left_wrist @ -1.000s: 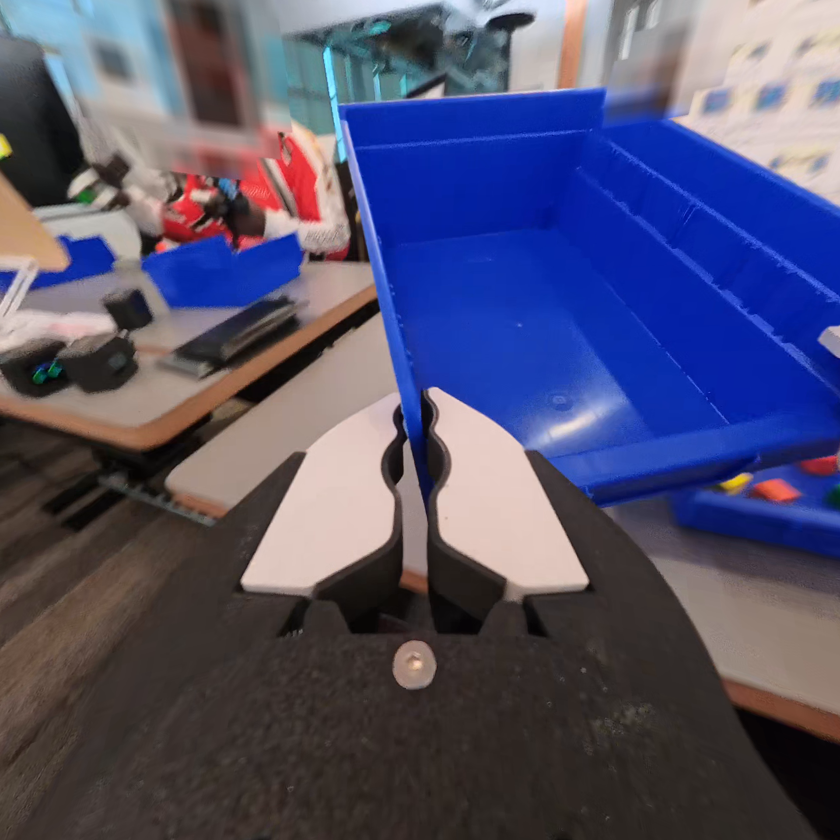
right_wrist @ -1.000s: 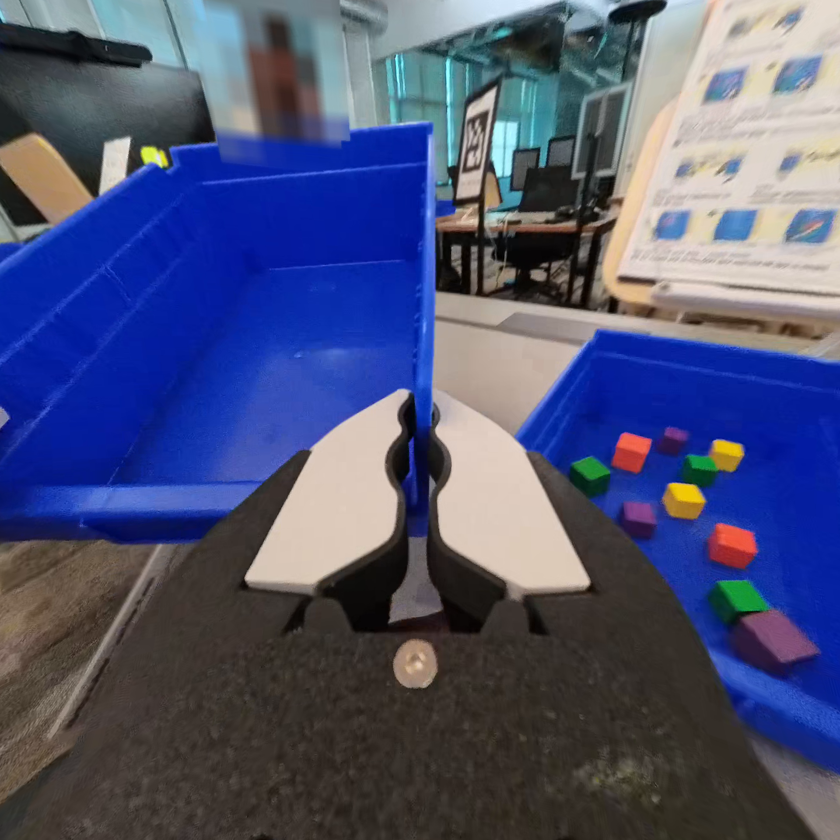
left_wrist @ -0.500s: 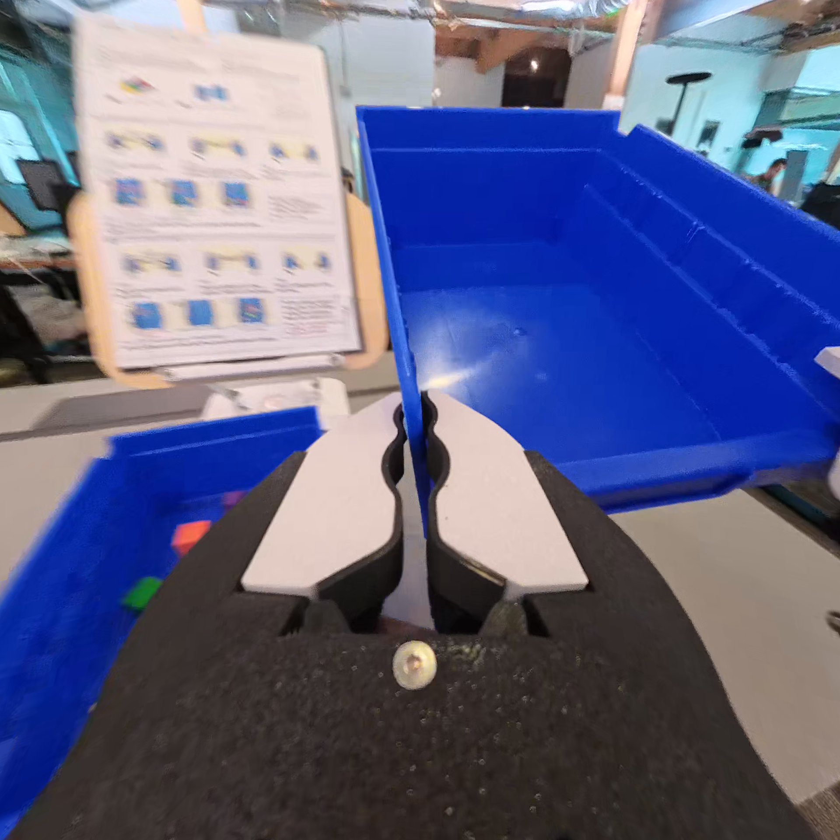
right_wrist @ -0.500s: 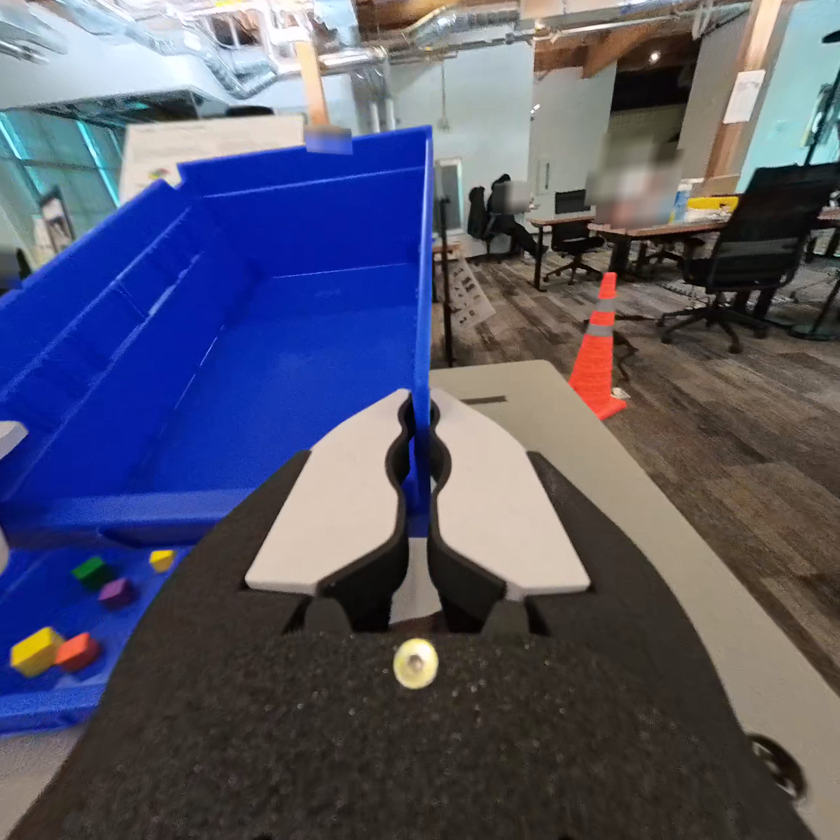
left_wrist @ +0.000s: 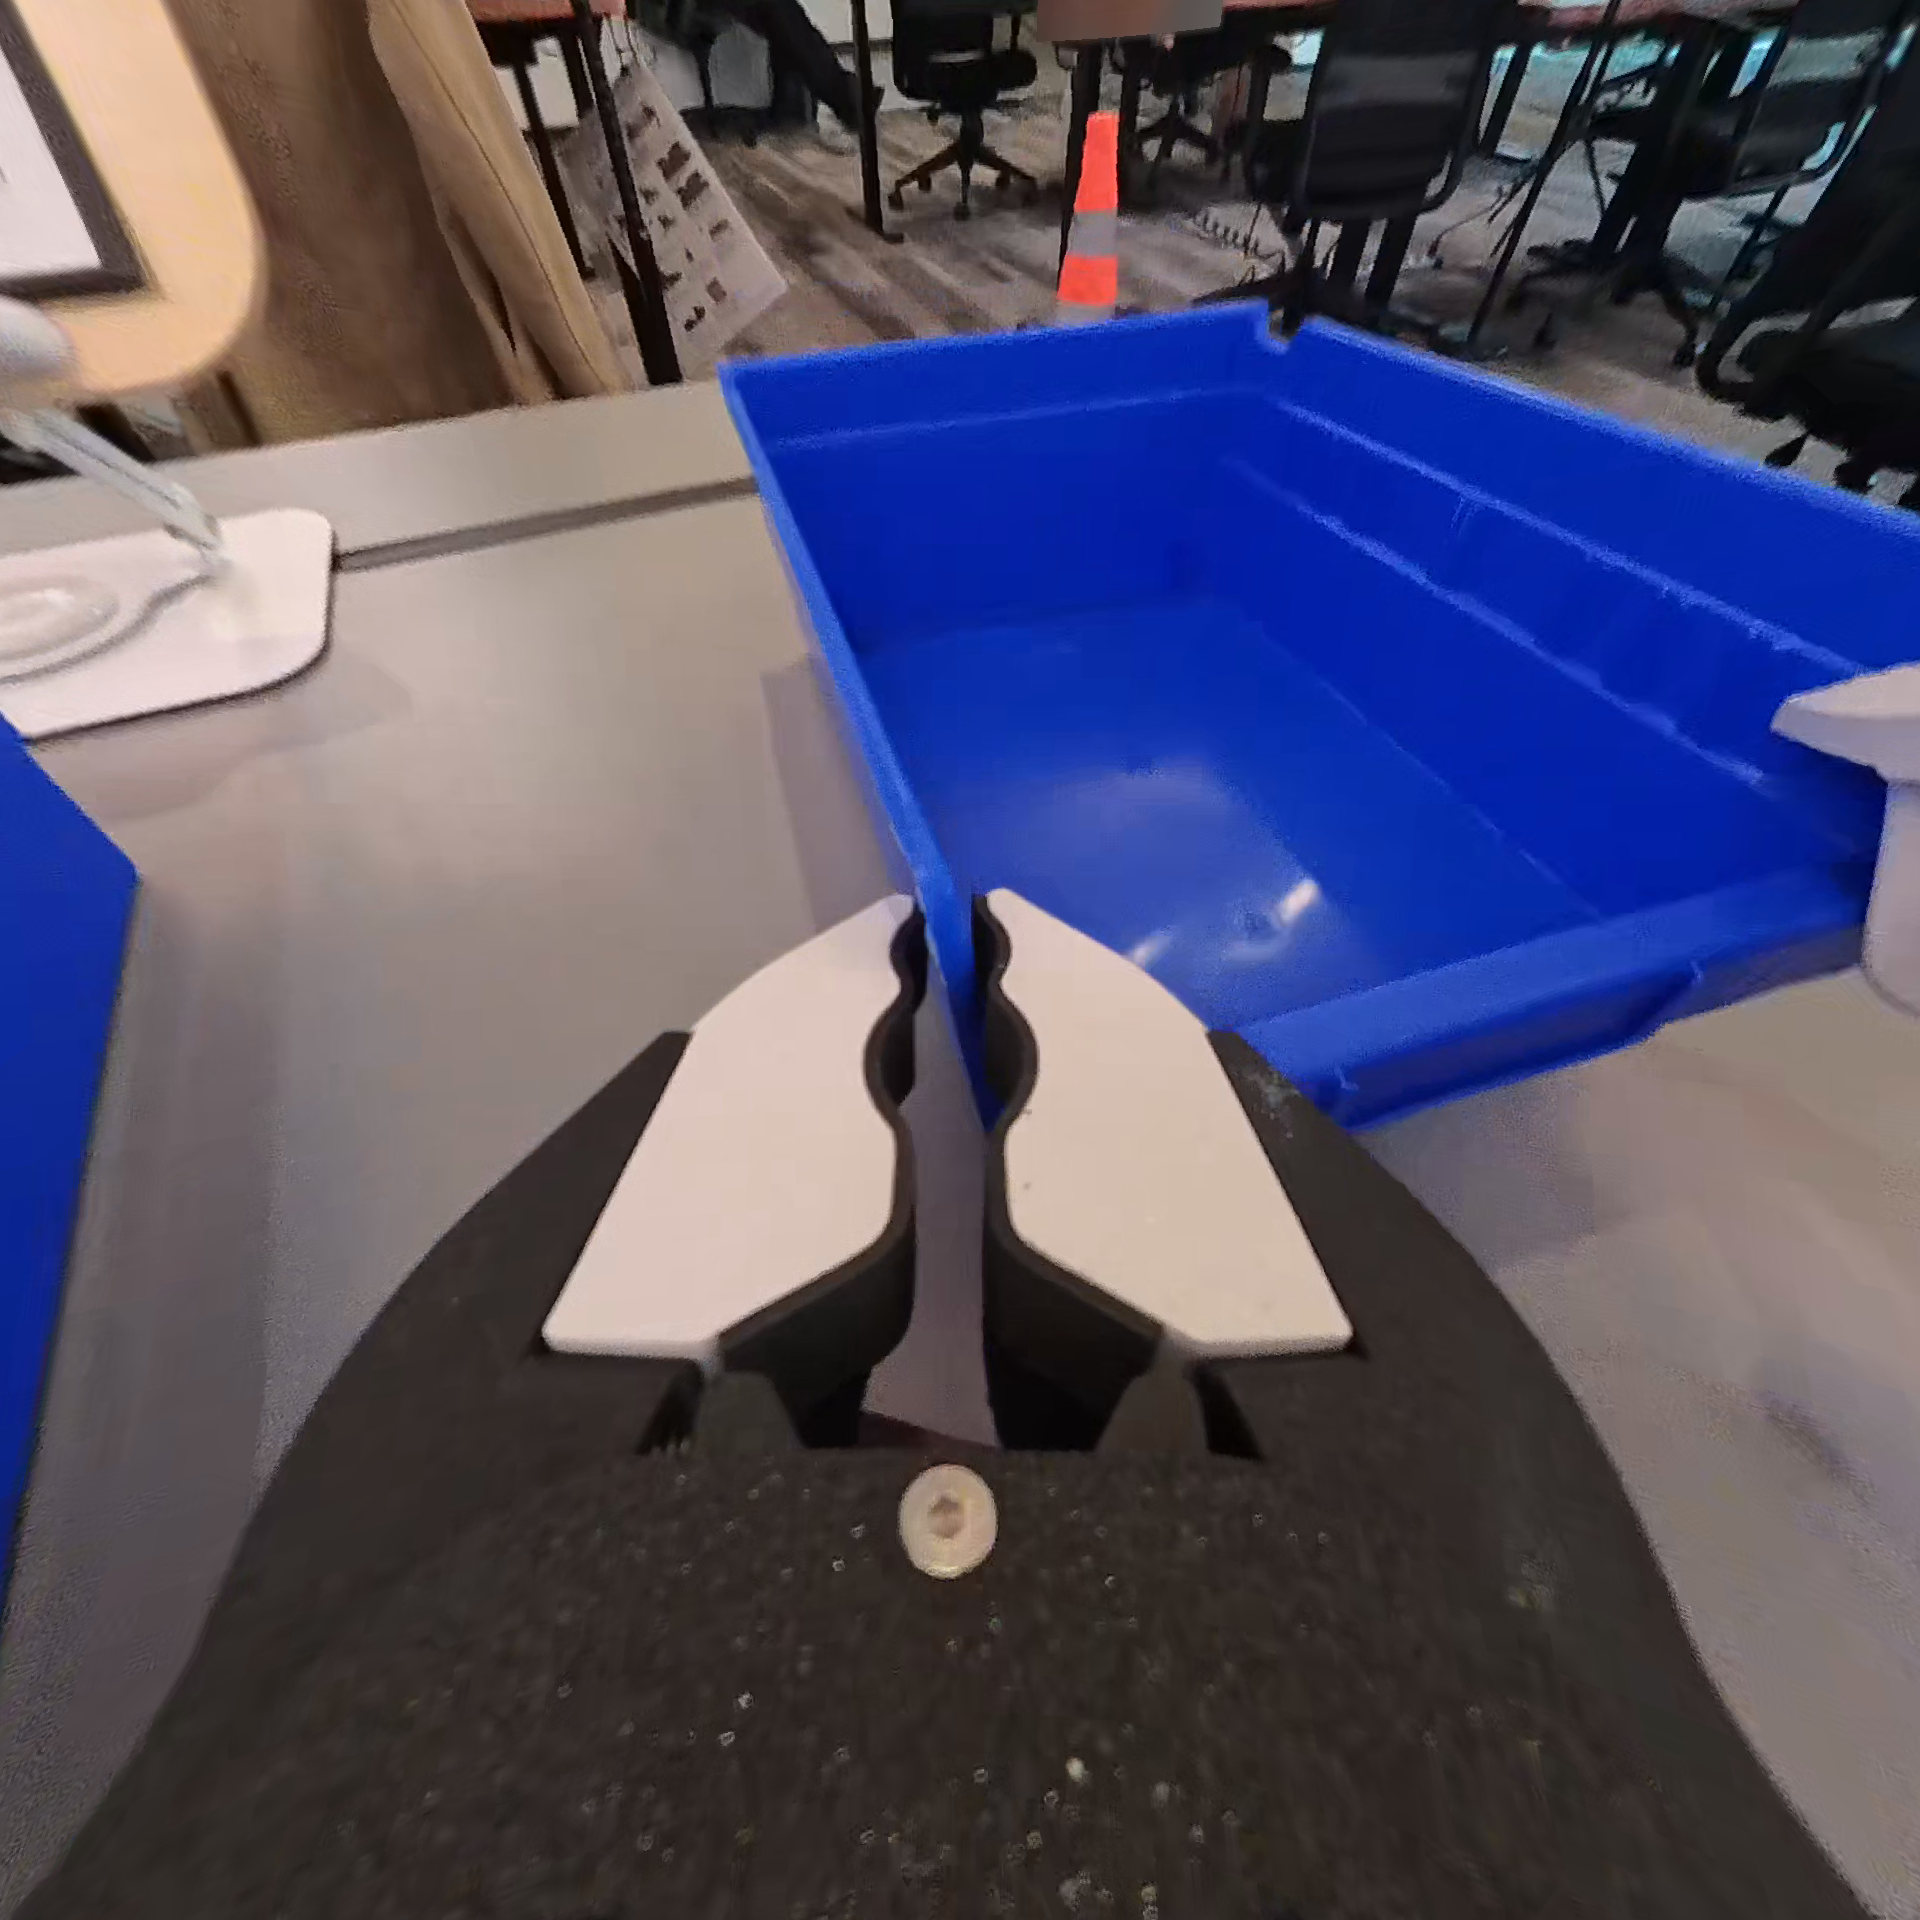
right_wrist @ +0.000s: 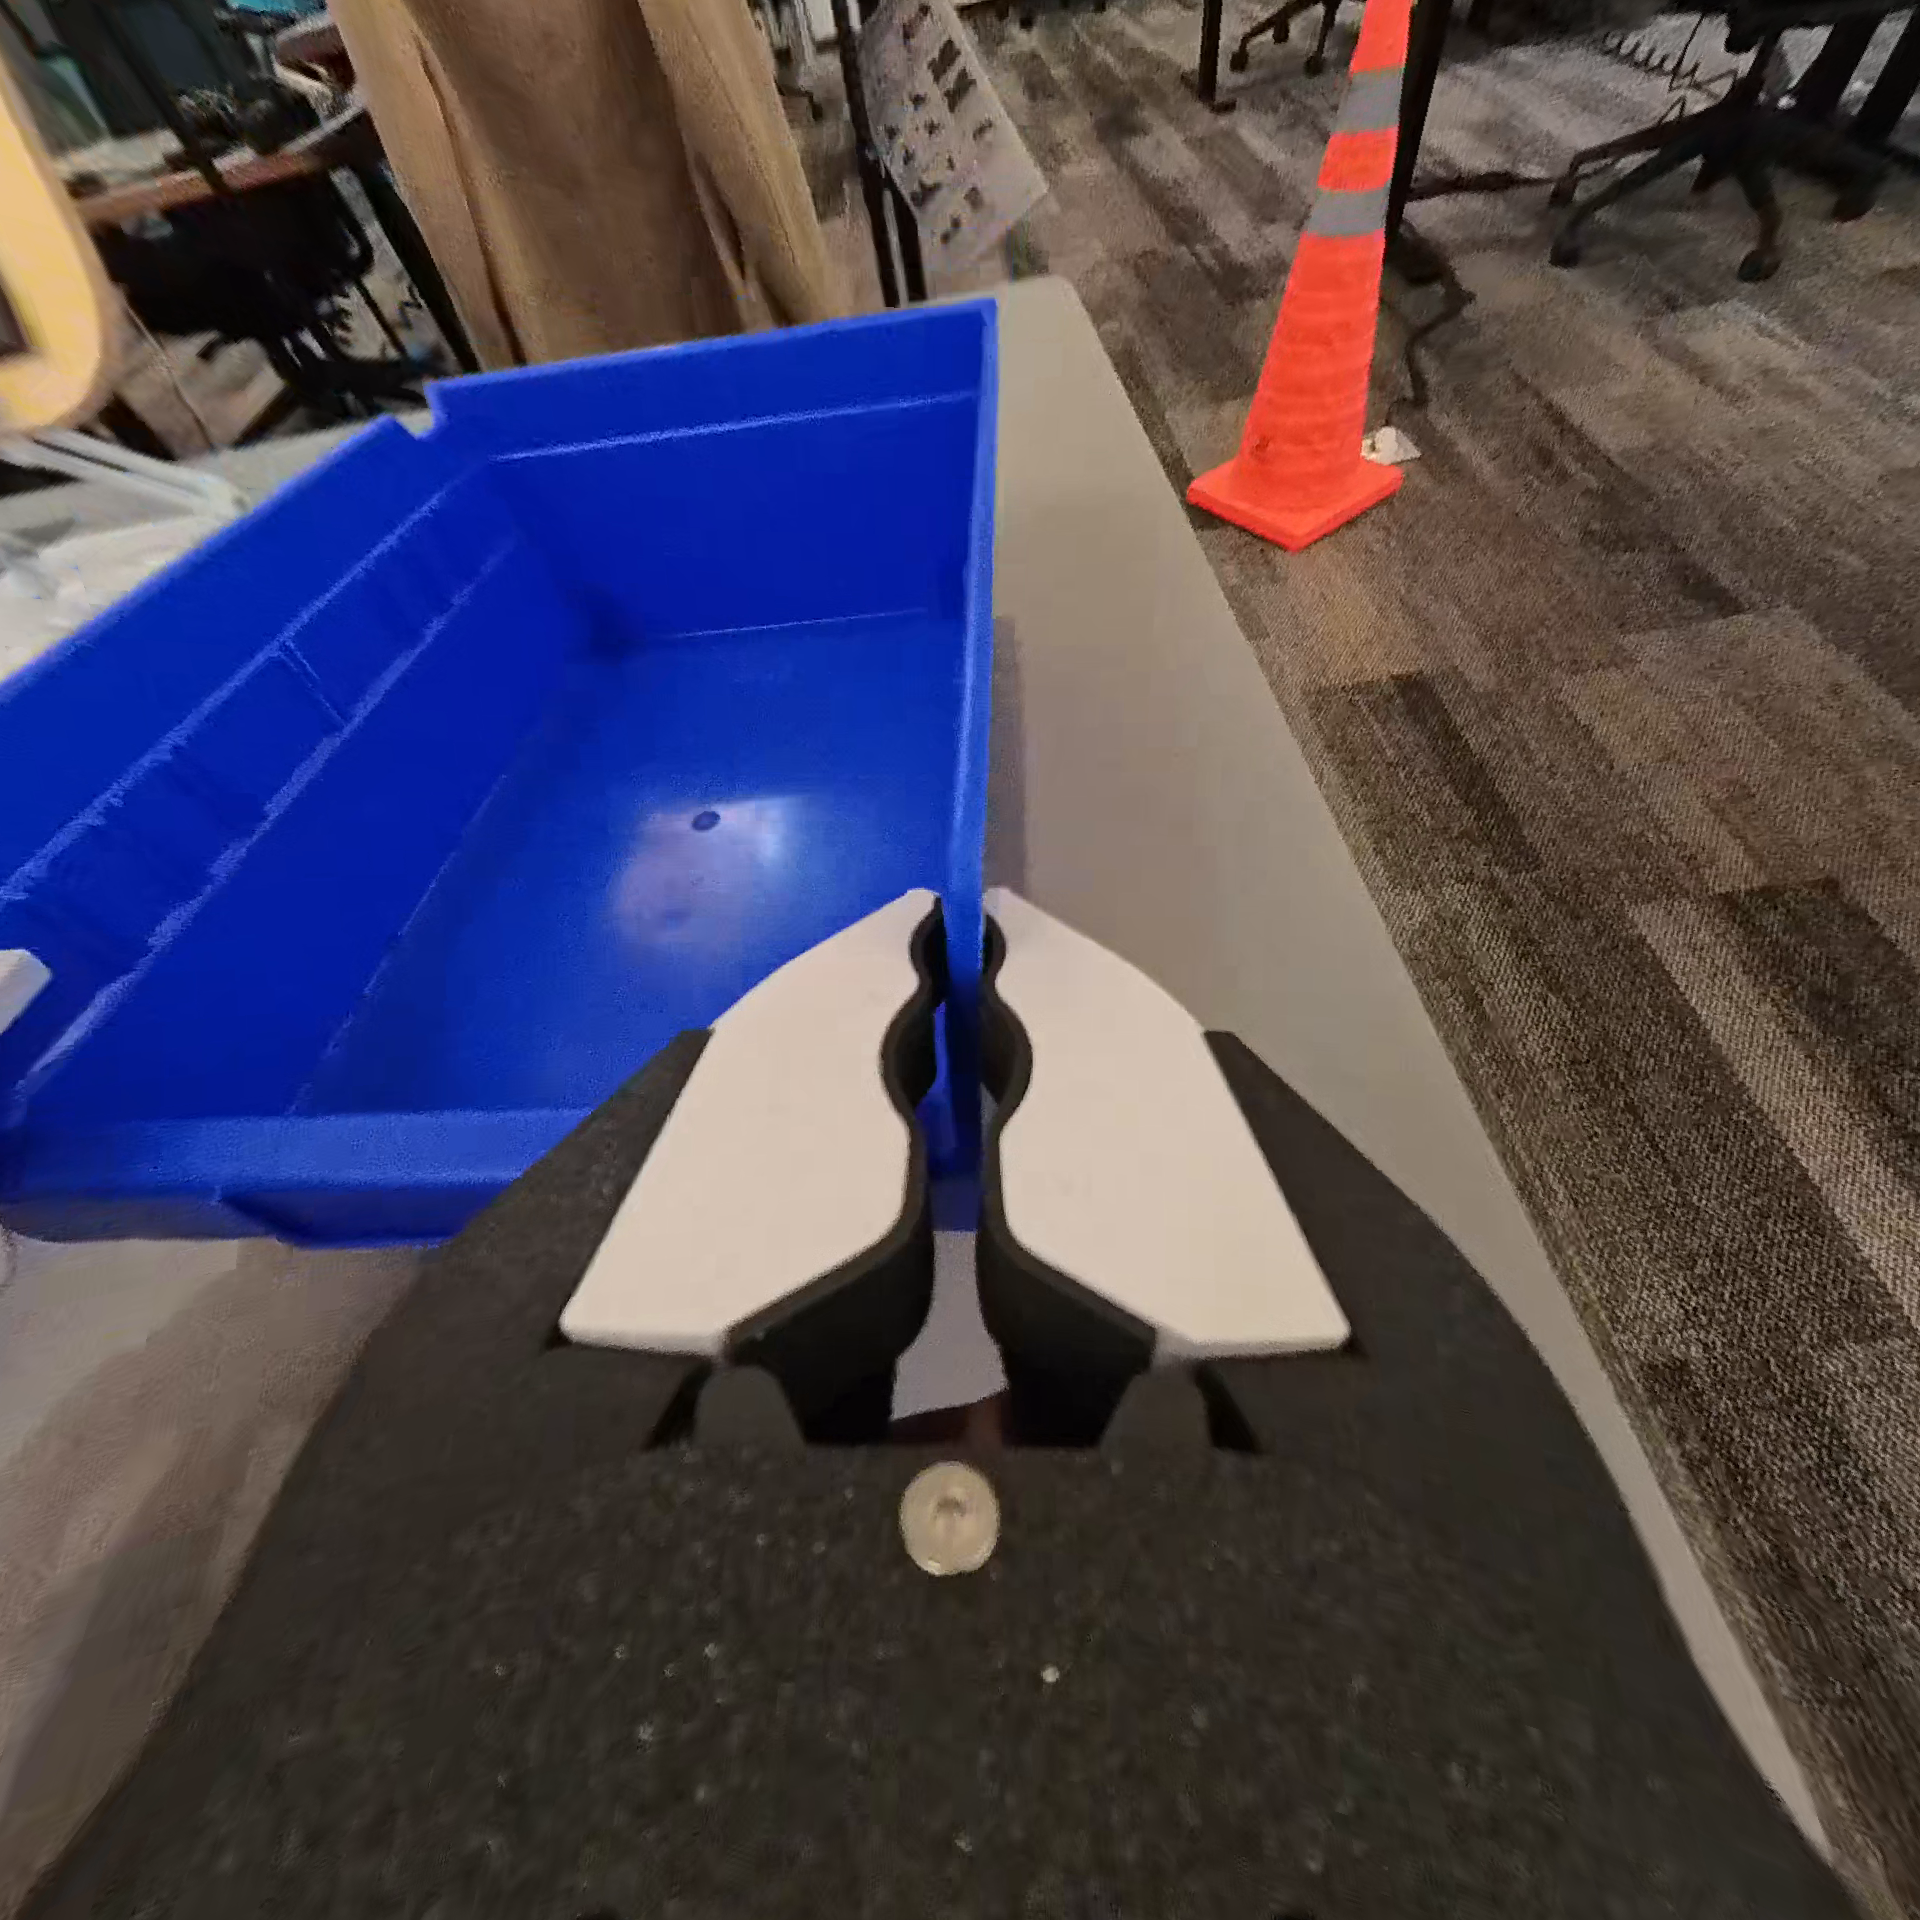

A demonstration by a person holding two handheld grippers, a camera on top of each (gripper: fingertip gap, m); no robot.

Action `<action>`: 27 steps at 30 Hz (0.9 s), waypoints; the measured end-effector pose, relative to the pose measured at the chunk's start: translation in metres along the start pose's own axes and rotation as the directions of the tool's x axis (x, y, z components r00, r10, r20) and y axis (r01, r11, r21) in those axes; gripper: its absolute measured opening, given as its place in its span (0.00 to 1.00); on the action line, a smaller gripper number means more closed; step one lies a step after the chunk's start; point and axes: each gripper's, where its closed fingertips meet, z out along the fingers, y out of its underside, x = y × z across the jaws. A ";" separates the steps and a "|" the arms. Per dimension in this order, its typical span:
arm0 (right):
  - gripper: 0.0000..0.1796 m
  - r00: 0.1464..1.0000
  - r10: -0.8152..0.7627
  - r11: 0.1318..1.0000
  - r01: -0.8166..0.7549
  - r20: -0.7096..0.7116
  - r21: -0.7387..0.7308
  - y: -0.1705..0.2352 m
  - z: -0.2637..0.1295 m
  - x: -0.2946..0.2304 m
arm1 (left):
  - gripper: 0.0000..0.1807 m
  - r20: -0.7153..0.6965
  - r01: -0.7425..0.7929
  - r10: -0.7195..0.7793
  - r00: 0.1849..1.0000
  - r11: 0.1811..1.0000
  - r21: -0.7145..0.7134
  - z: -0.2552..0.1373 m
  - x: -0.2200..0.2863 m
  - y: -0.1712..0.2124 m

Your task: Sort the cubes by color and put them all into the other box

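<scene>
My left gripper and right gripper each clench a side wall of the empty blue box, low over the tabletop near its right edge. Thin walls could slip from my jaws — or I could set it overhanging that edge.

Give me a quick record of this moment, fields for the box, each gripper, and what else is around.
box: empty blue box, resting on the grey table
left gripper: shut on the box's left side wall
right gripper: shut on the box's right side wall
cubes: none in view
second box: blue edge at far left
floor: orange cone beside the table
</scene>
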 end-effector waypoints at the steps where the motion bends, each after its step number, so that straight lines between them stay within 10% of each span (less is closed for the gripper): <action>1: 0.02 1.000 -0.003 1.000 0.003 -0.006 -0.004 0.004 0.007 0.004 | 0.04 0.002 -0.009 0.009 1.000 1.000 -0.021 0.005 0.002 0.010; 8: 0.06 1.000 -0.008 0.997 0.006 -0.023 -0.080 0.020 0.018 0.013 | 0.37 -0.089 -0.015 0.004 0.996 0.992 -0.124 0.001 0.018 0.036; 12: 0.24 0.987 -0.035 0.998 0.044 -0.154 0.056 -0.006 -0.030 0.012 | 0.34 -0.102 -0.091 0.086 0.991 0.995 -0.043 -0.070 -0.029 0.009; 17: 0.24 0.982 -0.169 0.946 0.138 0.082 0.295 -0.005 -0.092 -0.177 | 0.25 0.261 -0.146 0.120 0.958 0.985 0.086 -0.168 -0.212 -0.030; 21: 0.17 0.907 -0.219 0.965 0.147 0.361 0.215 0.049 -0.076 -0.341 | 0.32 0.375 0.050 -0.025 0.927 0.997 -0.055 -0.191 -0.319 0.024; 27: 0.21 0.938 -0.187 0.982 0.180 0.292 0.050 0.082 -0.018 -0.375 | 0.30 0.368 0.103 -0.052 0.929 0.987 -0.120 -0.168 -0.344 0.087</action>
